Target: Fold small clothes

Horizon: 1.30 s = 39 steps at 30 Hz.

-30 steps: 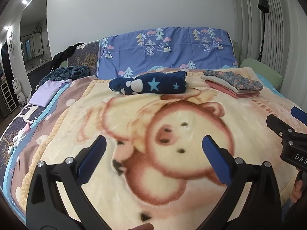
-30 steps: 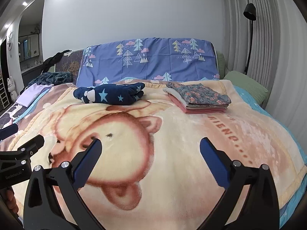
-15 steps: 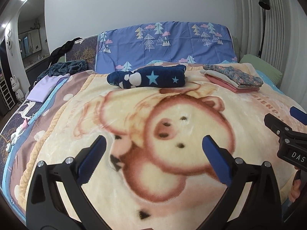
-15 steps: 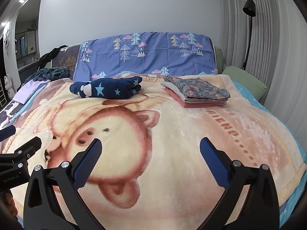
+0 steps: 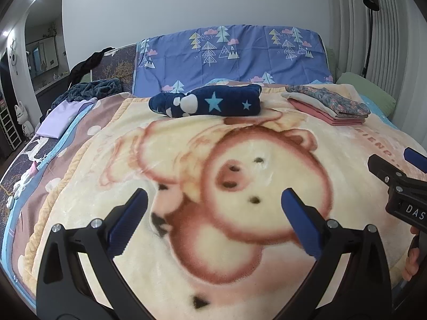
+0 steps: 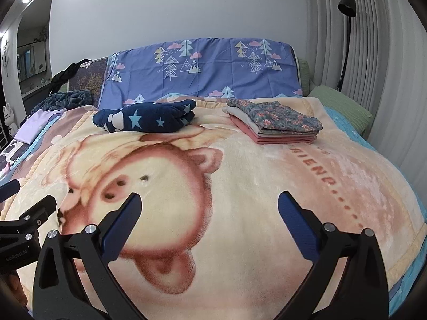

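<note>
Left gripper (image 5: 213,213) spread wide and empty over the pig blanket (image 5: 186,280), the navy star bundle (image 5: 206,104) lying at the far end near the headboard, the folded stack (image 6: 275,125) just right of it, and the right gripper (image 6: 209,210) hovering splayed, gripping nothing.

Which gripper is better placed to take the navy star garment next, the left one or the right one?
Probably left. The navy star garment lies nearly straight ahead of the left gripper, but off to the left for the right gripper. Both jaws are open and empty.
</note>
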### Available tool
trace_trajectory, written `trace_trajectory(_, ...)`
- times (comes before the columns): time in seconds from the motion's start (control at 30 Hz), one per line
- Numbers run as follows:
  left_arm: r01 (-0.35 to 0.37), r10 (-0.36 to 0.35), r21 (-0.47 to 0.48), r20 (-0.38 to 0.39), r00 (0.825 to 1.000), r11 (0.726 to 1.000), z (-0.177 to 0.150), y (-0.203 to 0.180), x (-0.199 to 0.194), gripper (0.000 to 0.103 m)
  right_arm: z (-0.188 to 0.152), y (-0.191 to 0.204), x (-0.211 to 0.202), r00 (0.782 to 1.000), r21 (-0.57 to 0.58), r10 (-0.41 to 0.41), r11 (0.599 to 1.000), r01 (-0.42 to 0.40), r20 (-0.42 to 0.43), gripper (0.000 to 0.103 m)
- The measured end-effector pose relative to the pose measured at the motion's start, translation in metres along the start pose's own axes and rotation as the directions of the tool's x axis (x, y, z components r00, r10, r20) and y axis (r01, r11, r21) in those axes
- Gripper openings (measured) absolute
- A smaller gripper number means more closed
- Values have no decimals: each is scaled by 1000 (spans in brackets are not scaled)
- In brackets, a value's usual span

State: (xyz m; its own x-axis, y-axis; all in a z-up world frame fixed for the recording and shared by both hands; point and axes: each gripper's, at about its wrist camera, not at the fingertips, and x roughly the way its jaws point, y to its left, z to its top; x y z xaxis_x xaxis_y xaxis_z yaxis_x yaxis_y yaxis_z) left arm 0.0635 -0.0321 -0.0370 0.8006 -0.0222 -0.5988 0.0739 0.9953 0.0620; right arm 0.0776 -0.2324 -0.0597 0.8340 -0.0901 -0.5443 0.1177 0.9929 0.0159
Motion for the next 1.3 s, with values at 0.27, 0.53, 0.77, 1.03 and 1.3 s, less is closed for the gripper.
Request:
trace_trajectory(0.27,-1,1,4,-19,1000,1000,-4,0,11,101,-1,-2,7,1000,8,-9,1000,9,-13,102)
trace_trajectory(0.53,1,0,6,-33,999,1000,-6,1,16,101,-2,-2,10,1000,2,-24,1000,24,-17,102)
trace_trajectory(0.77,2,-2,6,-37,999,1000,-7,1,18,101,-2,-3,10,999,0,-26,1000,26,-18,102)
trace_trajectory(1.03,5,-4,10,-41,999,1000,-10,2,21,101,-3,-4,11,999,-1,-27,1000,27,-21,102)
trace_trajectory(1.3,9,-9,11,-44,999,1000,-12,3,23,101,-6,-5,12,999,-6,-32,999,32,-25,102)
